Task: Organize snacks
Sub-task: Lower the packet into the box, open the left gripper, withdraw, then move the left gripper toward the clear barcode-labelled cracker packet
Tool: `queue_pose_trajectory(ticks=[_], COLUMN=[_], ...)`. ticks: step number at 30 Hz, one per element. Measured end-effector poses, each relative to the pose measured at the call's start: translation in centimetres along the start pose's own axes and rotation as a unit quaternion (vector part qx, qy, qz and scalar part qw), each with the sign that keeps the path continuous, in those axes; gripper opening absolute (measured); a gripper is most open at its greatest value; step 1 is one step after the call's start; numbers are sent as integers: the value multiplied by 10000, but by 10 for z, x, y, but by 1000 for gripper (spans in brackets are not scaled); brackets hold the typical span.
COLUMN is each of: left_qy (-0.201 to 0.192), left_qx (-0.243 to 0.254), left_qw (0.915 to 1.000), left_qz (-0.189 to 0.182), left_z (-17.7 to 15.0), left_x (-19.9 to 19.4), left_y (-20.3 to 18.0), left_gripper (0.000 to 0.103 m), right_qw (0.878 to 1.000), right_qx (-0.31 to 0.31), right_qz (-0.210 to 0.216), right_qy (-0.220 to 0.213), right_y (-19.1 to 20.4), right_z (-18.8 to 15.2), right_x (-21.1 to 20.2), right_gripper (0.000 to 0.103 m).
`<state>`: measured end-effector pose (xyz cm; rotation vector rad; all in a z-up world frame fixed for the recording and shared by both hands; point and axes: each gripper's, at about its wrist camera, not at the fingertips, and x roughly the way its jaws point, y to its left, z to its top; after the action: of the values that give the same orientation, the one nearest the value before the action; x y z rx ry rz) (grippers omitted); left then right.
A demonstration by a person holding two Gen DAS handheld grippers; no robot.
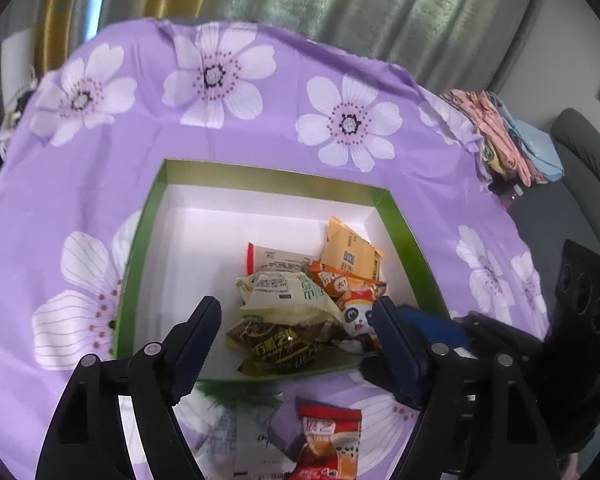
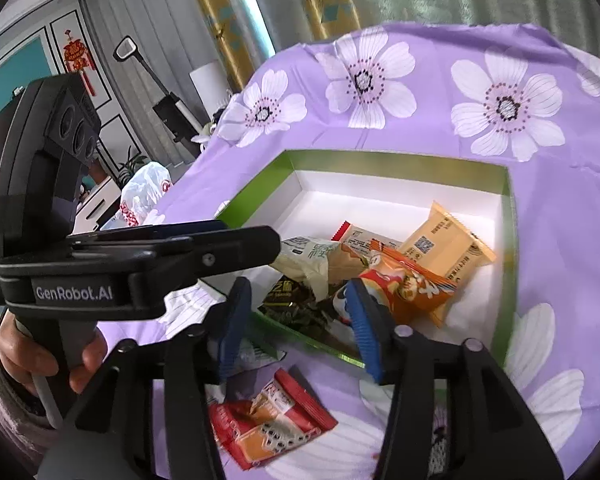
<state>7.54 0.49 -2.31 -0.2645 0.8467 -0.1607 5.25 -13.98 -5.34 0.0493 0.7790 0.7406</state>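
Note:
A green-walled box (image 1: 260, 178) with a white inside sits on the purple flowered cloth and holds several snack packets, among them a cream packet (image 1: 288, 292), an orange one (image 1: 352, 254) and a dark green one (image 1: 284, 350). My left gripper (image 1: 296, 344) is open and empty, hovering over the box's near edge. A red packet (image 1: 328, 444) and a white-green packet (image 1: 240, 440) lie on the cloth in front of the box. My right gripper (image 2: 296, 328) is open and empty above the near edge of the box (image 2: 508, 200), with the red packet (image 2: 268, 424) below it.
The left gripper's body (image 2: 140, 268) crosses the right wrist view at the left, held by a hand. The right gripper (image 1: 500, 344) shows at the lower right of the left wrist view. Folded cloths (image 1: 508, 136) lie at the table's far right. Curtains hang behind.

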Motion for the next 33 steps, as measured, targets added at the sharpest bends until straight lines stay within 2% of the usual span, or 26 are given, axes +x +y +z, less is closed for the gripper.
queue_pose_trajectory(ticks=[2,5,7,9,13,15,23,33], left_qy=[-58,-169,-270,-353,-481,-560,-838,-1032], left_qx=[63,142,211,274,351,418,584,590], left_qw=[9999,9996,9991,9987,9976,9966,9931,9901], left_qz=[99,197,230,261,350,439,581,748], left_z=[-4,-9,-13,-17,-24,-29,-47,-67], left_x=[-8,-19,-29,-38,-53,-61,-90,-114], left_y=[-4,-9,-14,-18,-26,-32,-46,-54], left_gripper=[79,91,98,98,99,99,101,102], right_qw=[10000,9997,9994,9994,9994,9993,9987,9978], right_qx=[34,91,112,112,82,52,57,-153], right_qz=[-13,21,47,22,-41,-83,-177,-311], right_qy=[-93,-244,-314,-338,-340,-350,-468,-564], right_y=[2,6,9,12,19,22,31,49], right_z=[-2,-8,-14,-20,-27,-31,-46,-59], right_x=[-10,-27,-39,-48,-60,-66,-86,-104], right_gripper=[61,76,82,86,89,97,102,102])
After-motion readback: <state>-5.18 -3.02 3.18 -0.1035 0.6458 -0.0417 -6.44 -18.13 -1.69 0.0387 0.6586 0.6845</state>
